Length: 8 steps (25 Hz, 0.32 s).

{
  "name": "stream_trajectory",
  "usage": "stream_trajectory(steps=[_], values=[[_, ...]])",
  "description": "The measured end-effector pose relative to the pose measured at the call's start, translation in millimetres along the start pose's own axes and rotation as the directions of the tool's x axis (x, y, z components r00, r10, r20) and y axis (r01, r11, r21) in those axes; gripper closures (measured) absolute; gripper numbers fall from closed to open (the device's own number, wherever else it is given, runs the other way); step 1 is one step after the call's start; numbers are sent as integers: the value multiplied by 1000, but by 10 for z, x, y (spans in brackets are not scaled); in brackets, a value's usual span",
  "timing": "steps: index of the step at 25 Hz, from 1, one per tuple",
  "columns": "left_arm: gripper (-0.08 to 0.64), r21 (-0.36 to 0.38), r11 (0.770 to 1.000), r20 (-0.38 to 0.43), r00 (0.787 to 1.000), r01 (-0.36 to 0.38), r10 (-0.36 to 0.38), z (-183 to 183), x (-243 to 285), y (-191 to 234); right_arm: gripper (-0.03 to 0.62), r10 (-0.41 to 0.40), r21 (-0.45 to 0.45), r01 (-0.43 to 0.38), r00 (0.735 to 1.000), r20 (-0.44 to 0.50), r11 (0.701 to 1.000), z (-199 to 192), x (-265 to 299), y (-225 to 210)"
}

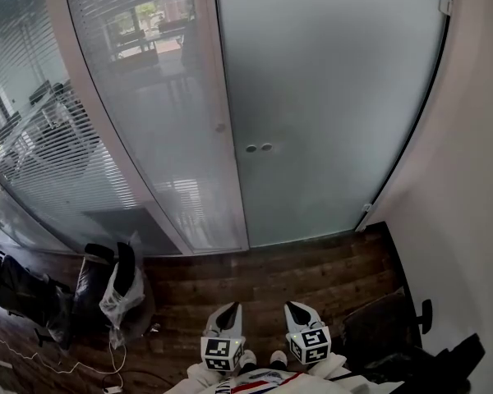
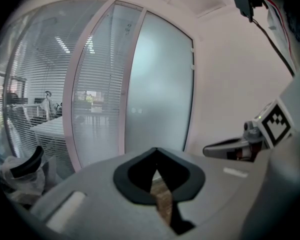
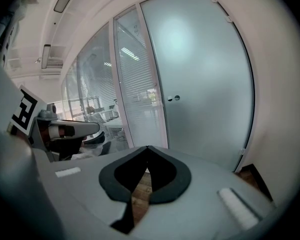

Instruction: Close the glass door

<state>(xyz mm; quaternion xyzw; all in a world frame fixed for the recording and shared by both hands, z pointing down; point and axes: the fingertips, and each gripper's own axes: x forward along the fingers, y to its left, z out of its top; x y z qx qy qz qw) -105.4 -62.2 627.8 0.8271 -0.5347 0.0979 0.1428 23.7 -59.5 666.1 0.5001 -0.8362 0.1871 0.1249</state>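
- The glass door (image 1: pixel 329 97) is a single tall frosted pane at the far end of the wooden floor (image 1: pixel 296 273). A white wall (image 1: pixel 476 179) is on its right and a pale frame post (image 1: pixel 218 97) on its left. The door's left edge lies against that post, with no gap showing.
- Two small round fittings (image 1: pixel 258 148) sit side by side near that left edge (roughly mid-height).
- Left of the post runs a glass partition (image 1: pixel 140 121) with slatted blinds behind it.
- Only the head view shows the dark chair (image 1: pixel 89 281) on the near left, with a white plastic bag (image 1: pixel 119 295) on it.
- Only the gripper views show the ceiling above the door, and each catches the other gripper side-on.
- The left gripper (image 2: pixel 156 154) has its jaws tip to tip with nothing between them. The right gripper (image 3: pixel 147 151) is likewise closed and empty.
- Count: one door, two fittings, two grippers, both well short of the door.
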Motion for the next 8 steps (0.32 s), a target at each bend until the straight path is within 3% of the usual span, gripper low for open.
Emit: stream_trajectory(steps=[8], values=[[557,2,1000,5,1000,8,-8,-5,-29,-97,586,6,-4,-6,1000,7,1000,24,-48,3]])
